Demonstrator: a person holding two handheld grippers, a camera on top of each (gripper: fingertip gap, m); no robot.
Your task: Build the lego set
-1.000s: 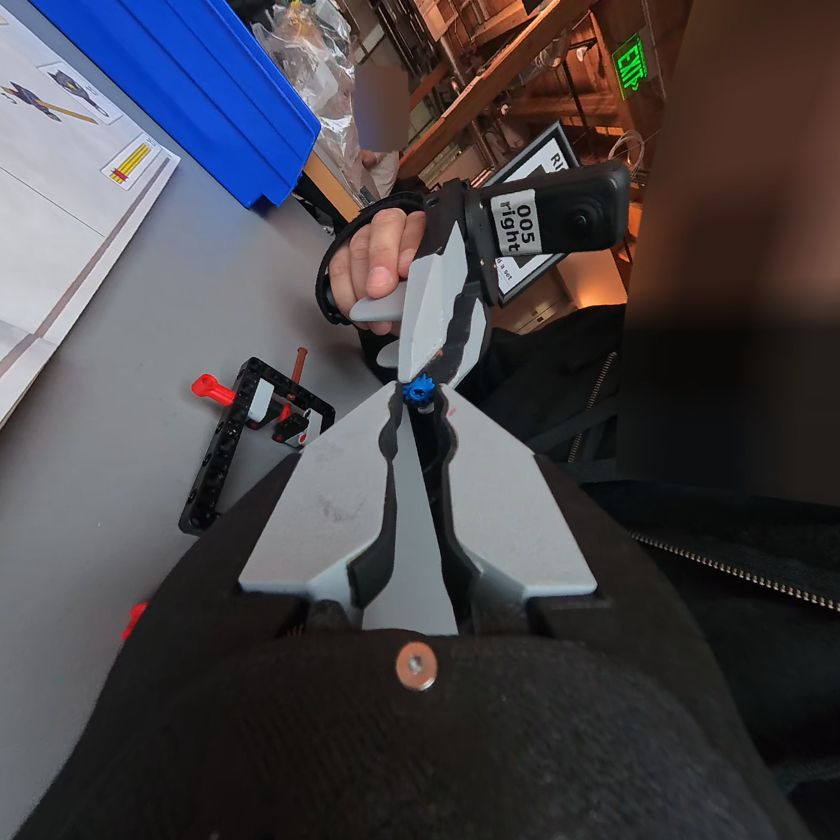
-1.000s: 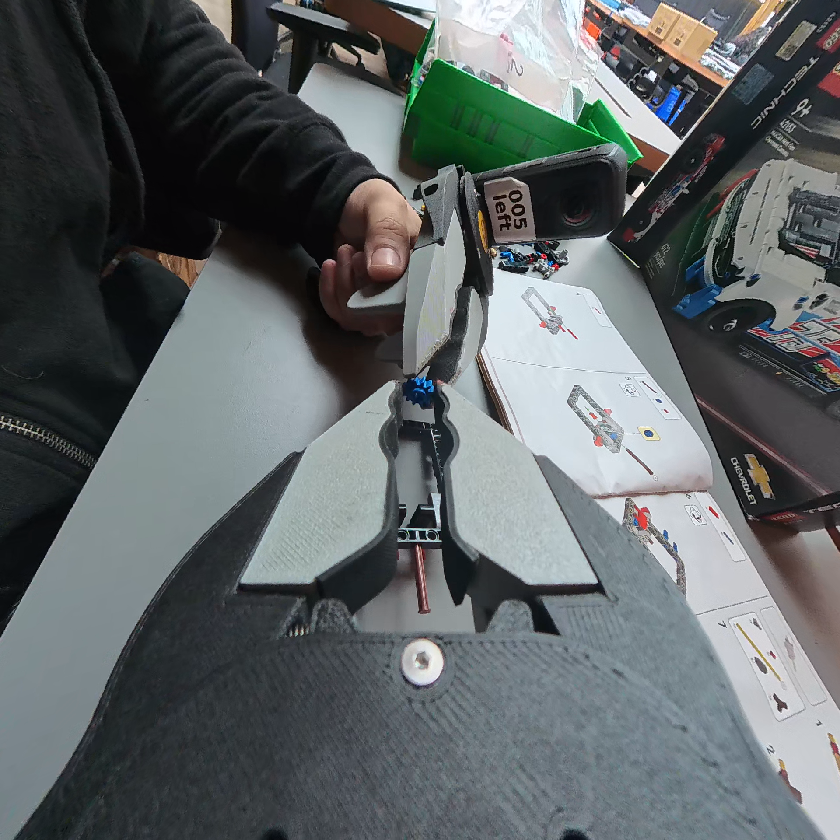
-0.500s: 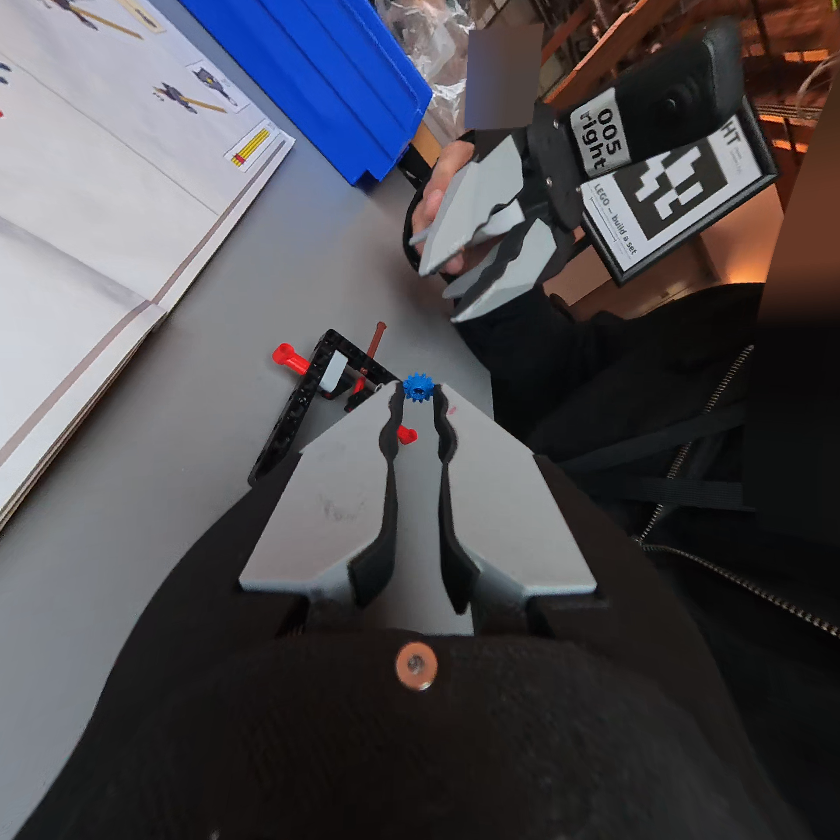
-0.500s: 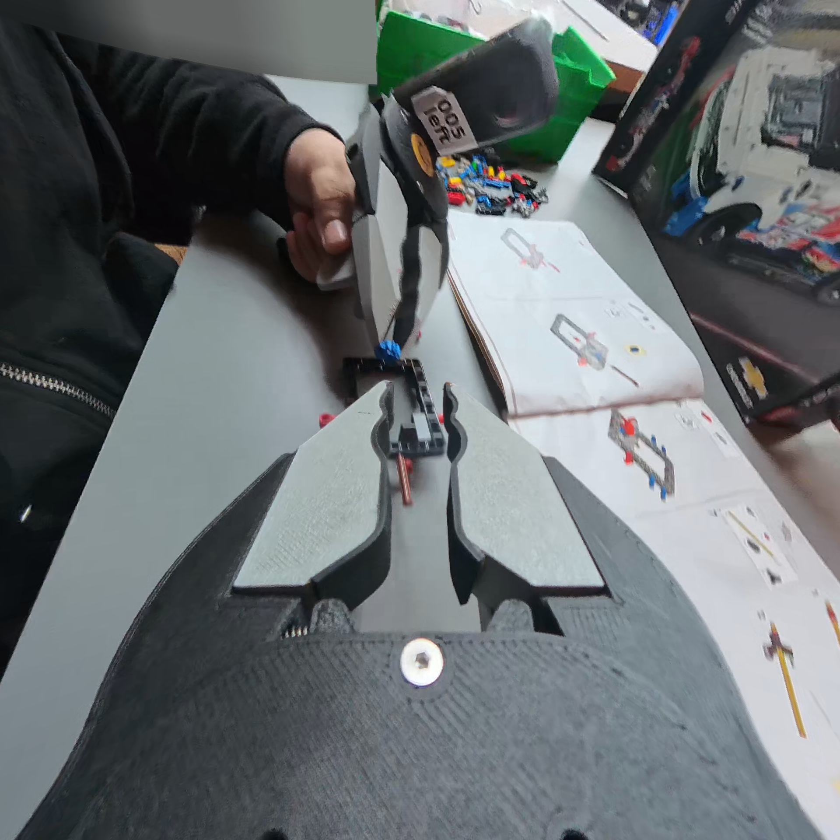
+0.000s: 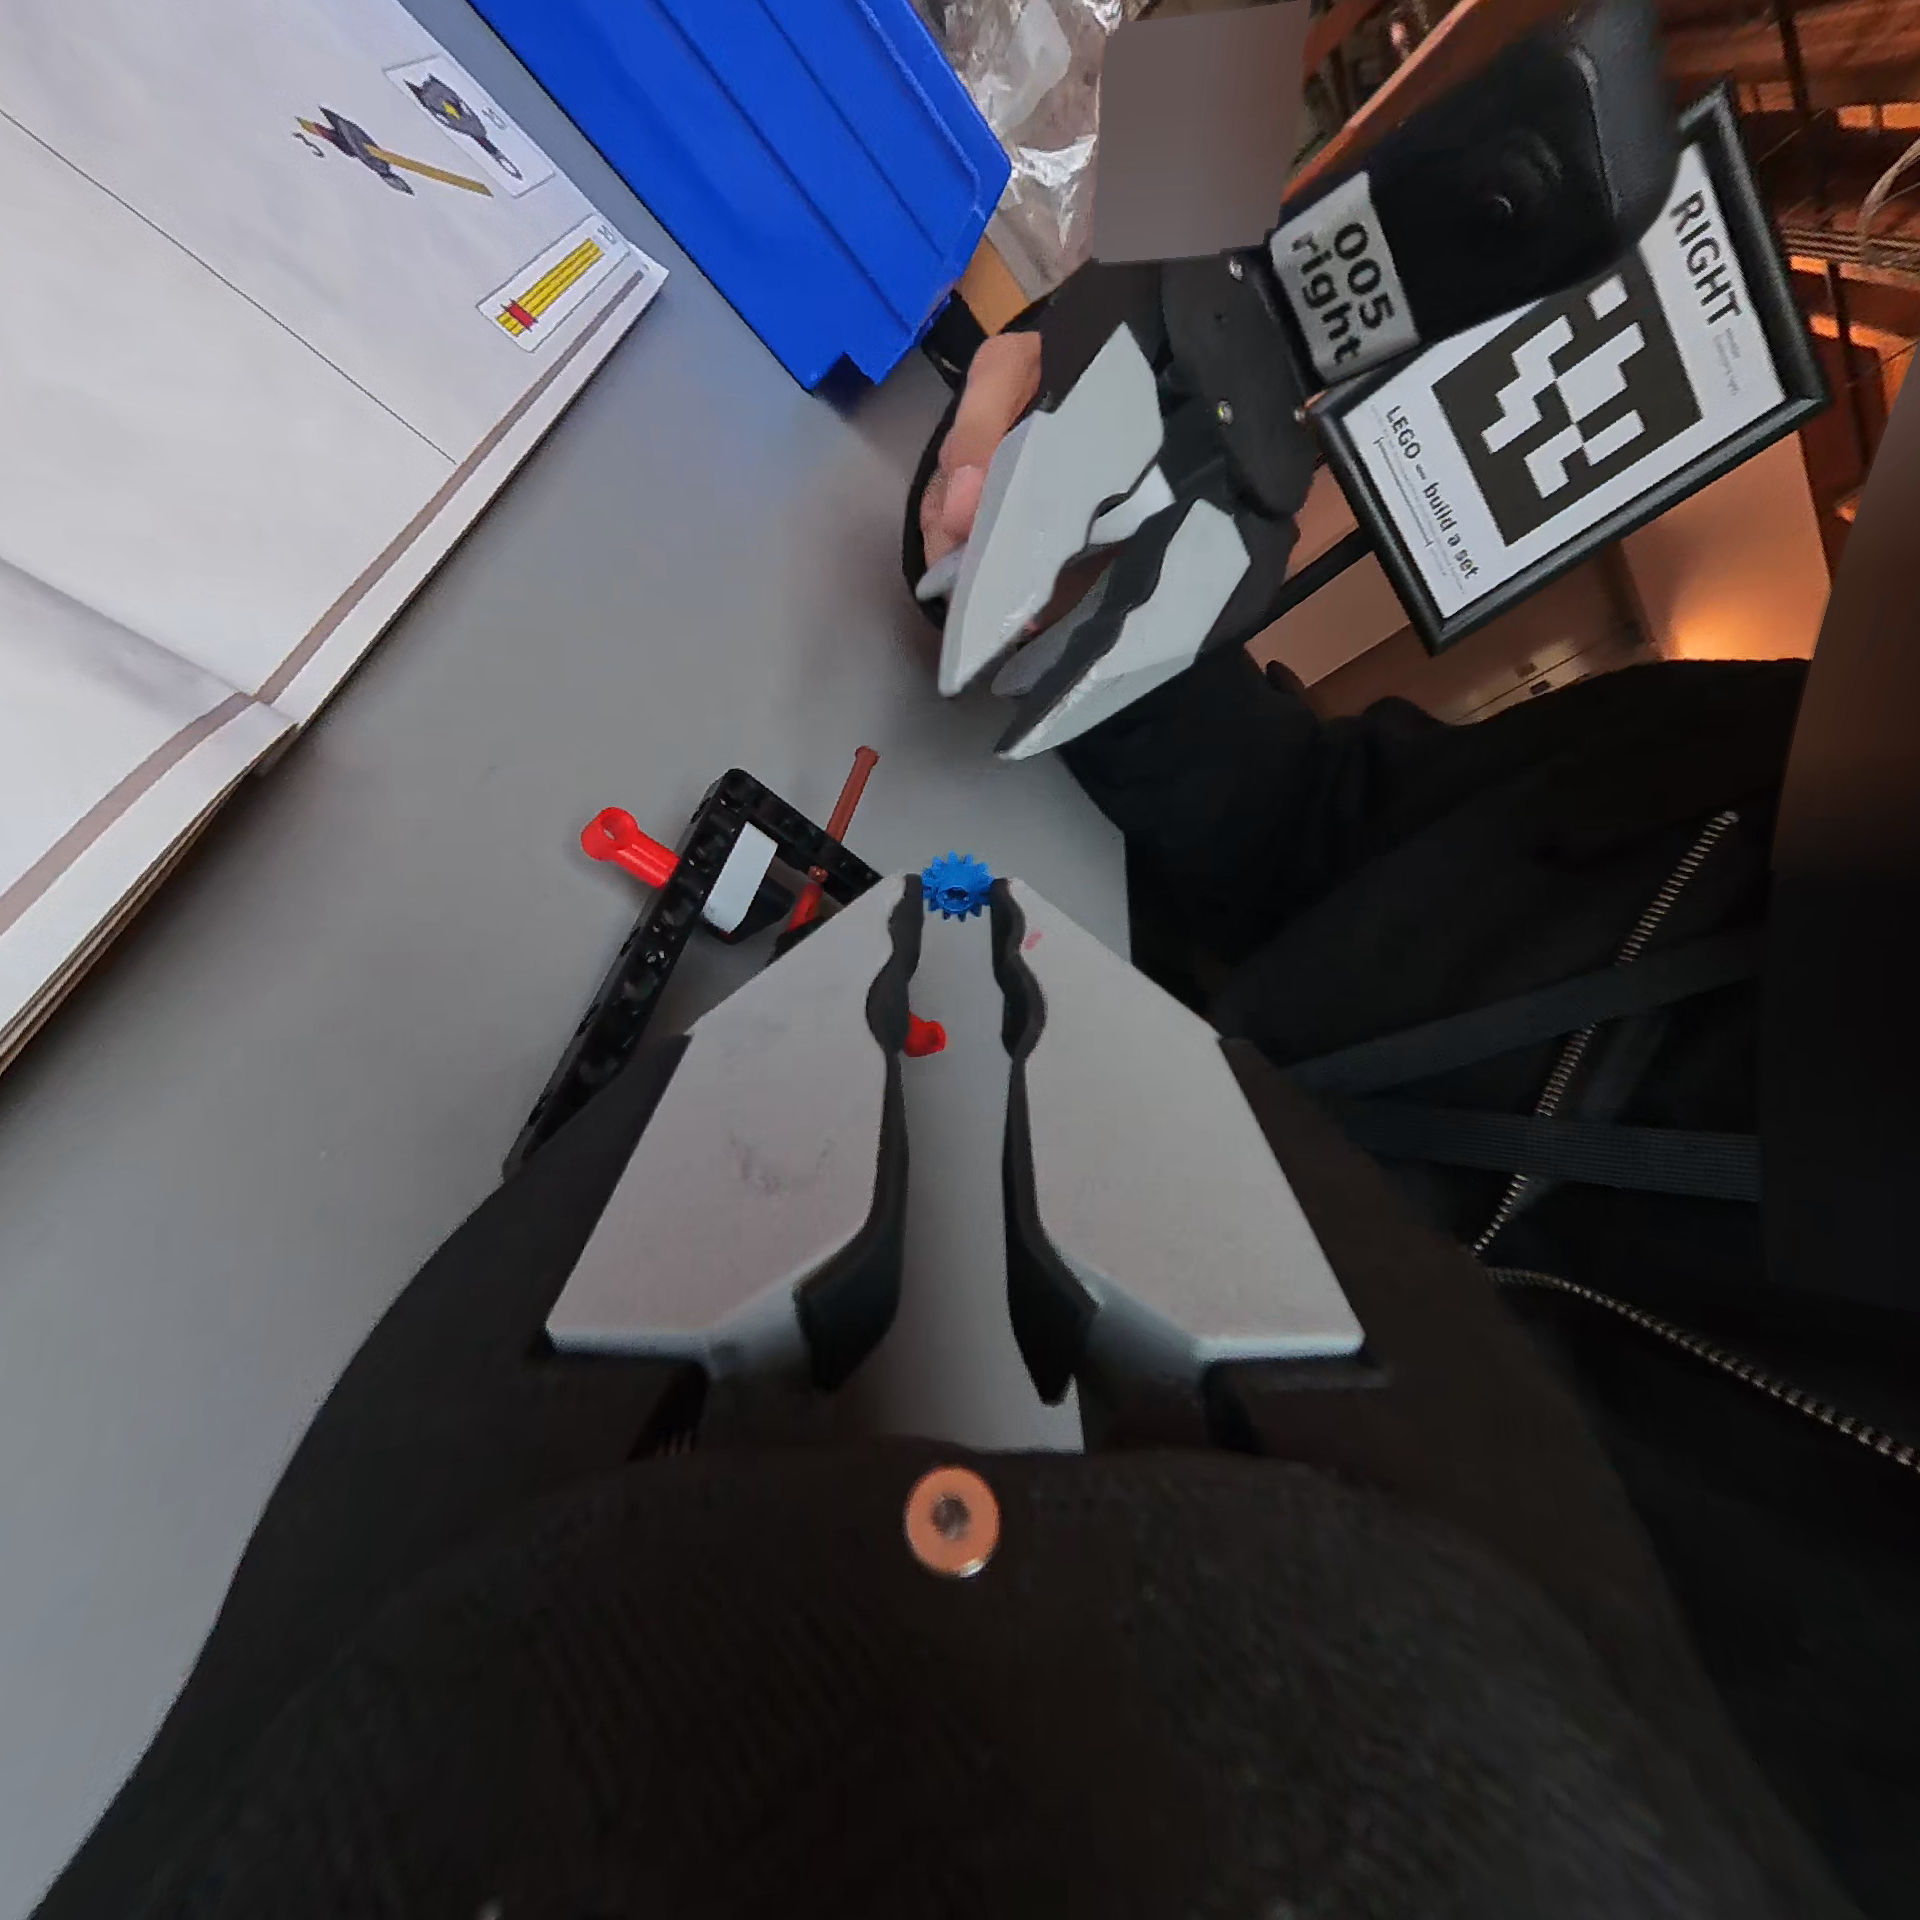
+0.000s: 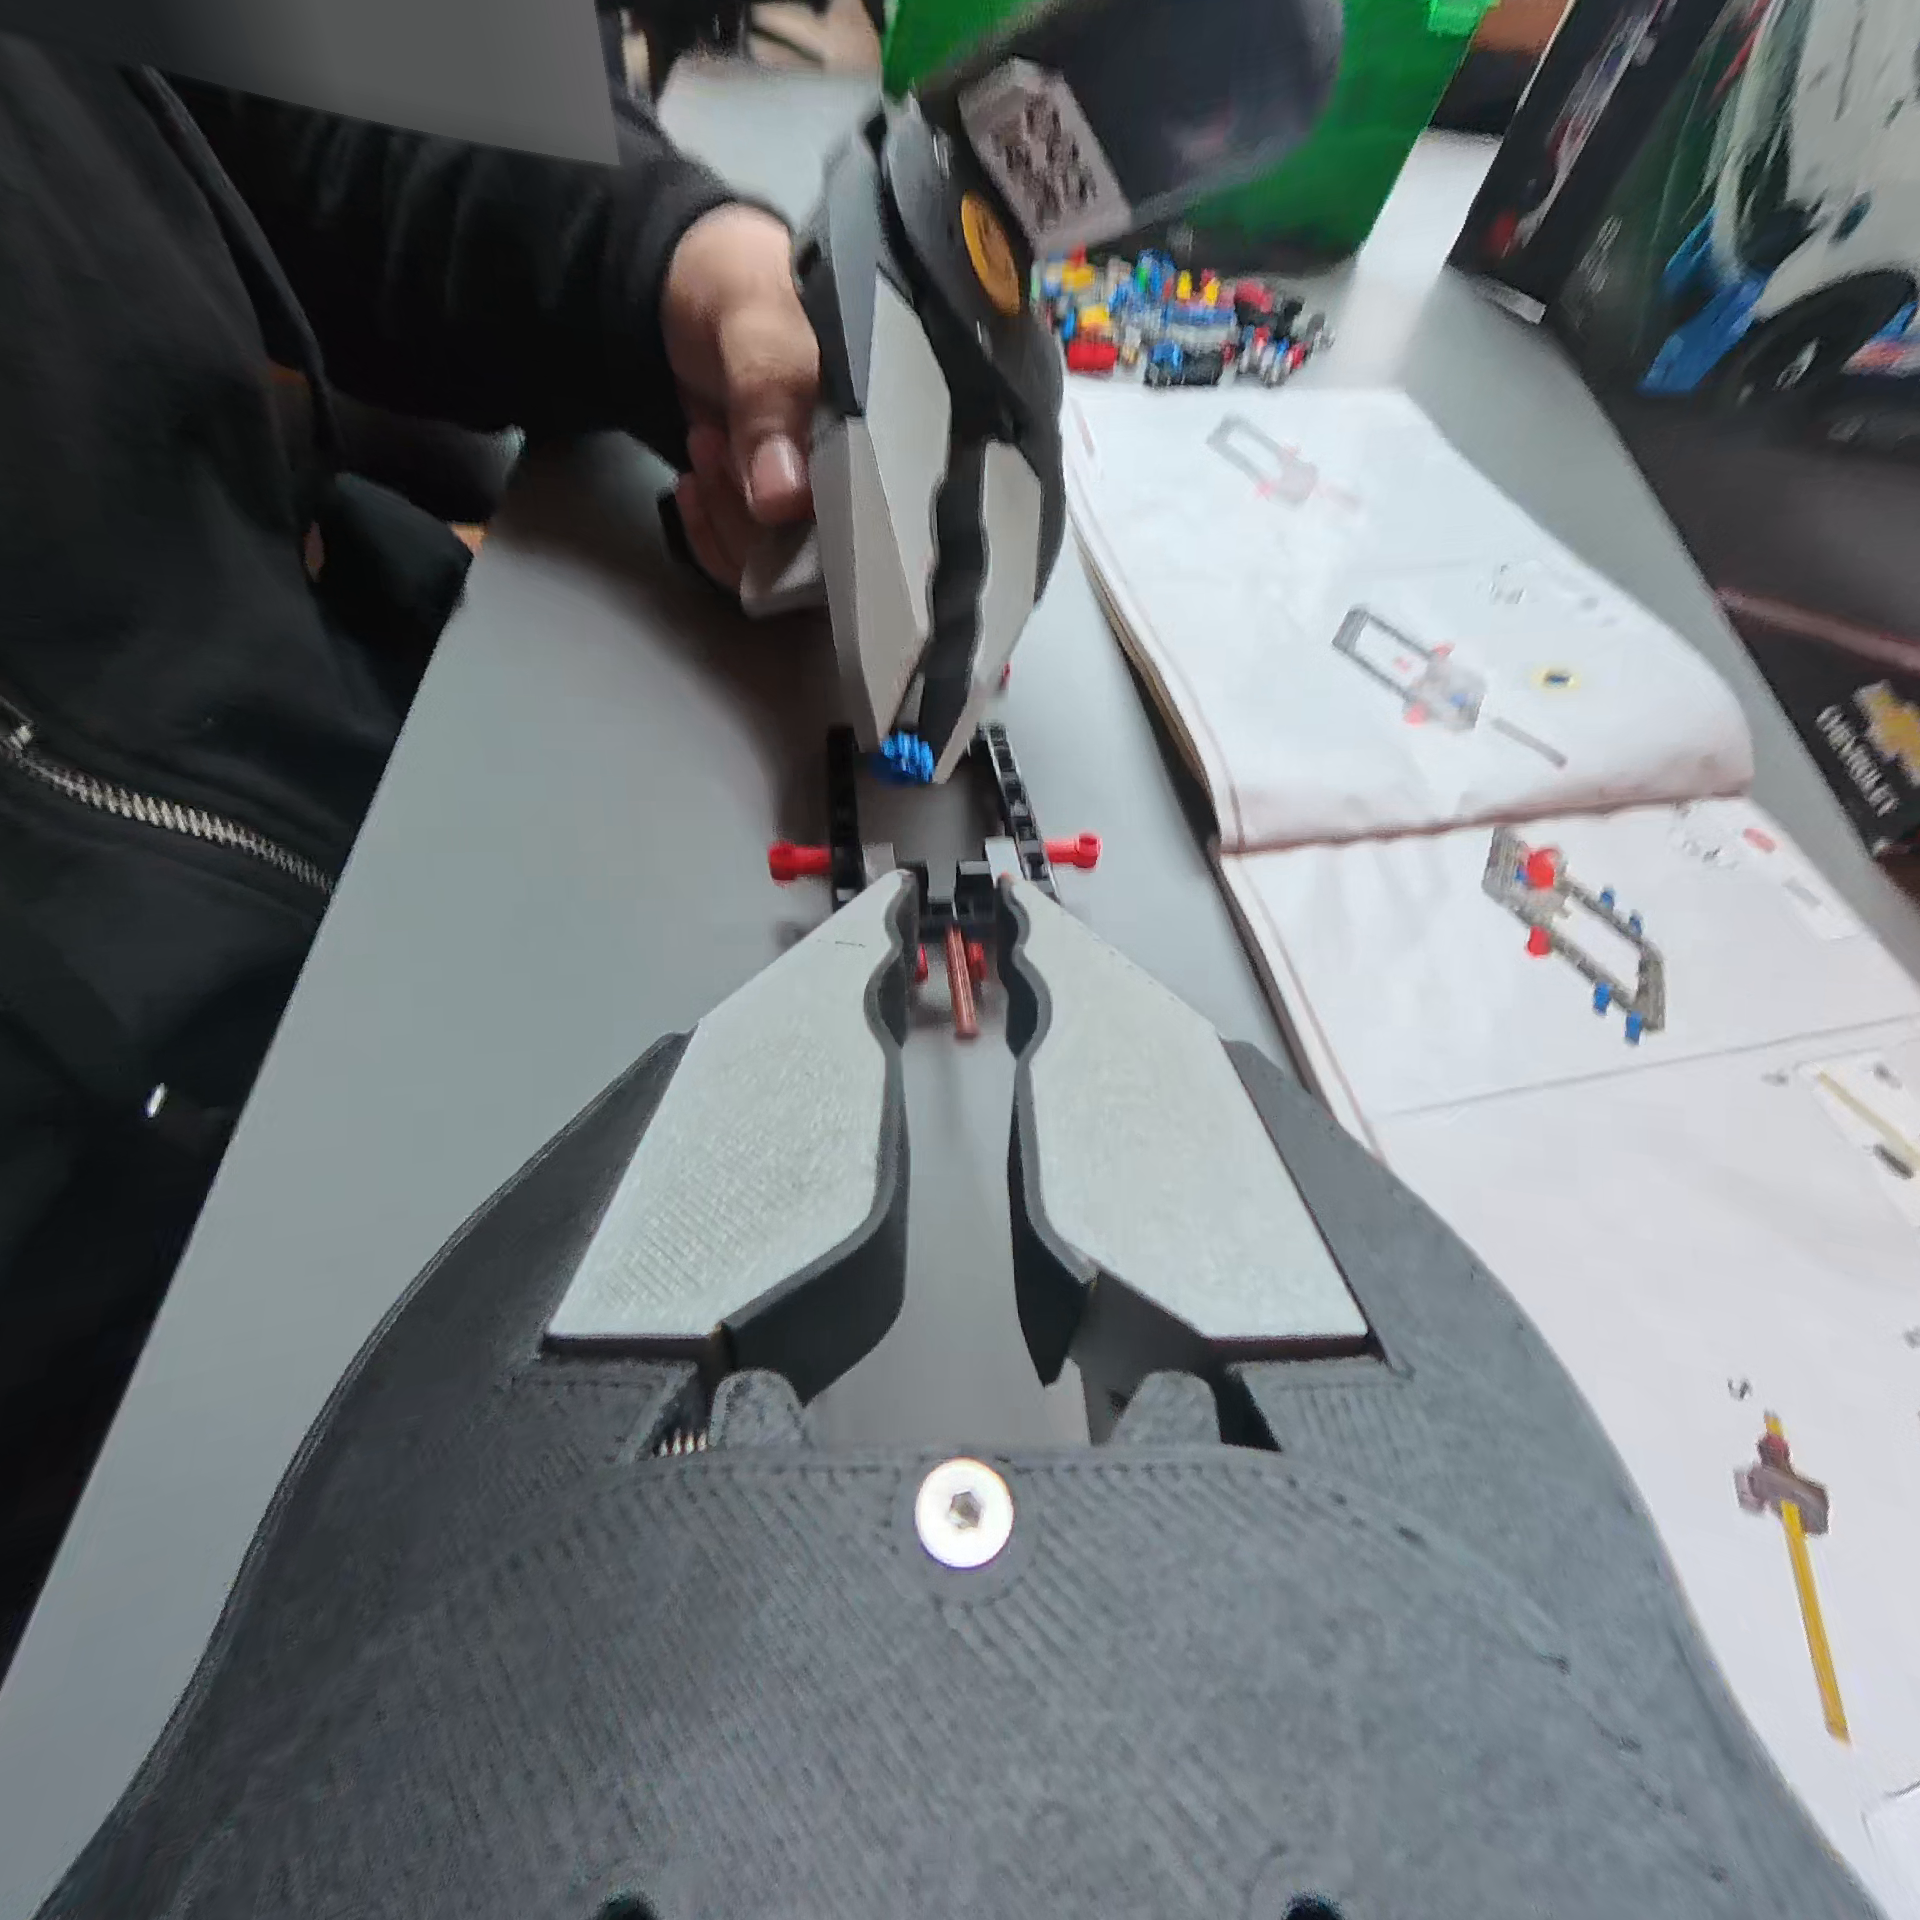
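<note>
Left tongs (image 5: 954, 896) clenched on blue gear (image 5: 948, 884) at tips, above black frame (image 6: 940, 821) on counter (image 5: 312, 1039). Right tongs (image 6: 956, 891) released, empty, just before frame's brown axle (image 6: 962, 982).

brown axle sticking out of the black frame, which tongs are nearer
Right. The right tongs sit just over the brown axle; the left tongs hold the blue gear at the frame's far end.

Blue bin (image 5: 790, 156), framed sign (image 5: 1579, 384)
</note>
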